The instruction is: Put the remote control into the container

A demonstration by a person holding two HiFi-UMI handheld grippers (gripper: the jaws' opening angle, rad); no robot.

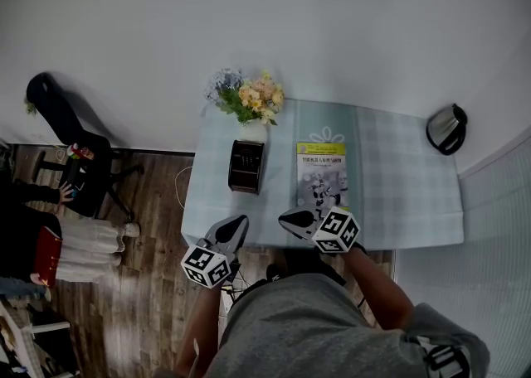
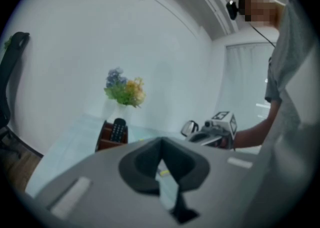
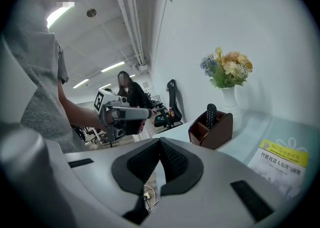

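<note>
— What stands on the table (image 1: pixel 398 194) with the pale checked cloth?
— A white vase of flowers (image 1: pixel 252 115) at its far edge, against the wall. The blooms are yellow, orange and pale blue.
— And around the vase?
— A booklet (image 1: pixel 321 173) with a yellow band across its top lies flat, right of the vase and nearer the front edge. Well to the right of the vase, at the far corner, sits what looks like a steel kettle (image 1: pixel 446 128), though it is small in view.
— Off the table?
— Well left of the vase, a black office chair (image 1: pixel 75 148) stands on the wooden floor (image 1: pixel 153 285). Further left of the vase, a seated person (image 1: pixel 50 244) is partly cut off by the frame.
</note>
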